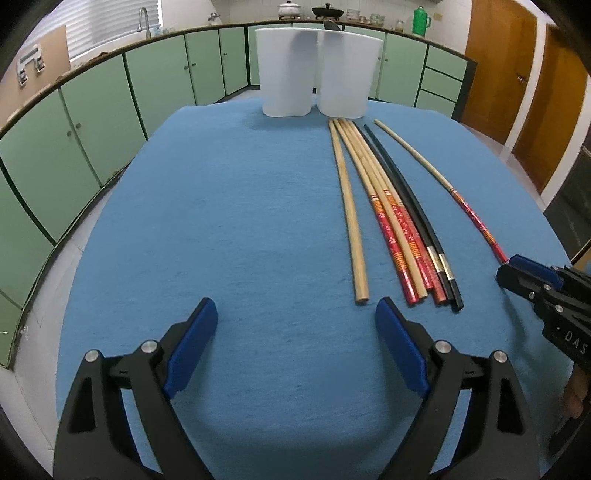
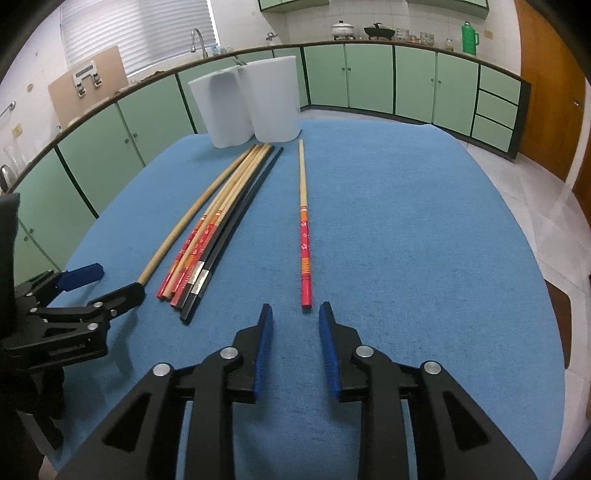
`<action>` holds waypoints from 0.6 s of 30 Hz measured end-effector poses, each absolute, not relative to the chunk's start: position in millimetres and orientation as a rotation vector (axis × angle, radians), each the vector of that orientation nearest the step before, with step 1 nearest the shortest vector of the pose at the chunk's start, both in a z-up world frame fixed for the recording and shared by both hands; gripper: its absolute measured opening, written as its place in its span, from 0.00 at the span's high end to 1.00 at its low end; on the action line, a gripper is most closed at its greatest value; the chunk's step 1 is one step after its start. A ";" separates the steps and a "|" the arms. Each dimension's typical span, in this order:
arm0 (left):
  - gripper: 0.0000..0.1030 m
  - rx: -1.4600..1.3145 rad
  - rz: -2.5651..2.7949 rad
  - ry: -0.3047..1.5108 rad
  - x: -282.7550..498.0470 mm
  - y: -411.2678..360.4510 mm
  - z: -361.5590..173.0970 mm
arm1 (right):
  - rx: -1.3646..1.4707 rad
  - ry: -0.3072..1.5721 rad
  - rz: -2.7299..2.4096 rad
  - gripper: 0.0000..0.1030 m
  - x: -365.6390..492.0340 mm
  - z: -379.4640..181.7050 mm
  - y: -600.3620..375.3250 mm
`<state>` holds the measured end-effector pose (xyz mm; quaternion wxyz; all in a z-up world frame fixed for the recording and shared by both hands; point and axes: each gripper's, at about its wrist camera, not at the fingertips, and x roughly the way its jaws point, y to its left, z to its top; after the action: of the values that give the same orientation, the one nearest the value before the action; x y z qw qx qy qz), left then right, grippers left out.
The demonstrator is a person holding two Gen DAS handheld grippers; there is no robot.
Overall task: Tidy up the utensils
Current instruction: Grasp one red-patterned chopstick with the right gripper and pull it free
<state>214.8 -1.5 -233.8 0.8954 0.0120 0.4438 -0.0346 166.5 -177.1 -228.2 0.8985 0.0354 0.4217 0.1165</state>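
You have a bundle of chopsticks (image 2: pixel 212 229) lying flat, tips toward two white cups (image 2: pixel 273 107) standing touching. One red-handled chopstick (image 2: pixel 304 229) lies apart to their right.

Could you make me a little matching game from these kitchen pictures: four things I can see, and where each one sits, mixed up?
Things:
1. lone red-handled chopstick
2. plain wooden chopstick
3. two white containers
4. green flask

Places:
A. at the far end of the blue cloth, side by side
B. on the counter by the wooden doors
C. lying apart from the bundle, just ahead of the right tongs
D. on the bundle's edge nearest the left tongs

Pairs: 1-C, 2-D, 3-A, 4-B
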 end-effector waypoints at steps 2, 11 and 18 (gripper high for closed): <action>0.21 0.025 -0.073 0.917 217.0 -3.3 -233.8 | 0.078 0.874 0.241 0.76 167.5 -228.3 -177.5; 0.49 0.034 -0.113 0.894 223.3 -15.9 -232.1 | 0.052 0.874 0.232 0.85 179.5 -229.4 -172.9; 0.91 0.070 -0.142 0.884 220.7 -31.4 -231.7 | 0.038 0.871 0.223 0.94 181.3 -229.1 -173.2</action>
<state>220.7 -31.4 -231.7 0.9009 0.0340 0.4273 -0.0684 181.3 -173.2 -229.1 0.9005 0.0182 0.4209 0.1075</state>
